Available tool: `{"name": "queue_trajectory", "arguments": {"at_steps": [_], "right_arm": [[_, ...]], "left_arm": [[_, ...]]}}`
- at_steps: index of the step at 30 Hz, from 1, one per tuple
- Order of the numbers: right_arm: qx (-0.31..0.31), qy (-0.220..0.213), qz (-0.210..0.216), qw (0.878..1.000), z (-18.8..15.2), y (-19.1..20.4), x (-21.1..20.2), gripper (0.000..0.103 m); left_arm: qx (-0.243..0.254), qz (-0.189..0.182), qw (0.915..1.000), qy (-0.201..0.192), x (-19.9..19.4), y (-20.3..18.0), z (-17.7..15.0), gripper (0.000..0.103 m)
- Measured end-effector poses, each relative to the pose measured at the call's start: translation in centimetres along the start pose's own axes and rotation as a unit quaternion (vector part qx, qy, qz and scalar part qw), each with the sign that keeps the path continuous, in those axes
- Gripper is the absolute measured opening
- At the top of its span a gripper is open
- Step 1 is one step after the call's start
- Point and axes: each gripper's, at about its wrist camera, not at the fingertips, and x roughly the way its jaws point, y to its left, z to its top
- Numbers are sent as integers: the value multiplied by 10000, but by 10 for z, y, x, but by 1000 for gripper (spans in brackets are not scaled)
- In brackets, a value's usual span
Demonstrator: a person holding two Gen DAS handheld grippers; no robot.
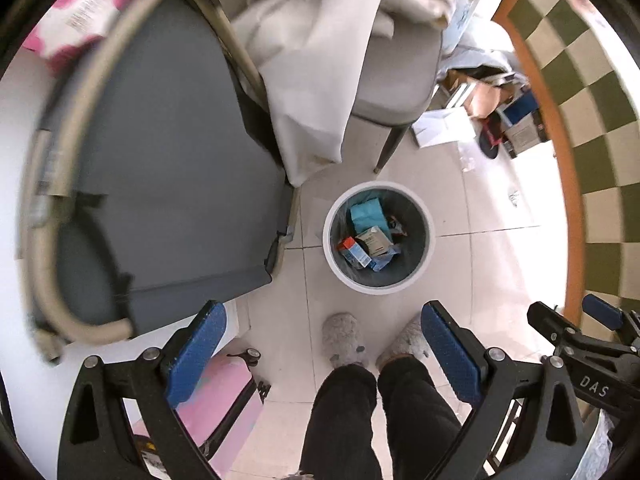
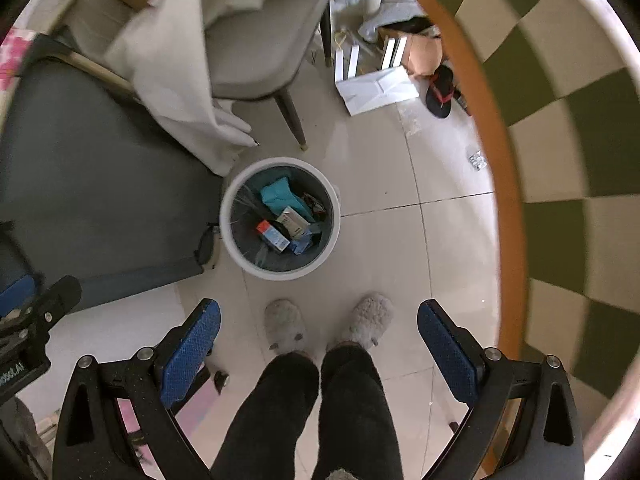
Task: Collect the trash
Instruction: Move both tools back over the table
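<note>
While both point down at the trash bin (image 1: 379, 236), left gripper (image 1: 320, 352) and right gripper (image 2: 319, 350) stand wide open, holding nothing.

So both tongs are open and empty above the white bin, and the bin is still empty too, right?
Not quite: the white bin already holds trash, including a teal packet and small boxes, as the right wrist view shows. Both tongs, left and right, are open and empty.

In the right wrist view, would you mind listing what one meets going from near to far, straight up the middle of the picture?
Dark trouser legs → grey fluffy slippers → white trash bin with boxes inside → draped white cloth → grey chair.
</note>
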Motion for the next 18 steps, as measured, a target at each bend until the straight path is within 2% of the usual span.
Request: {"name": "queue_trajectory", "arguments": {"at_steps": [9,11,14,18], "right_arm": [[68,-374,207,9991,-25,12,-121,100],[176,-434,346,9983,-29,12,-137,100],[545,-505,656,9951,-32,1,-157,100],[1151,-758,930,9861,-28,-37,-184,100]], "left_arm": [[83,-36,9995,-310,-102,7,-13,100],[163,101,9991,-366,-121,3,-13,100],[276,183,9980,-541,-146,-8,-11,100],[580,235,9954,-726,-169,-45,5,100]]}}
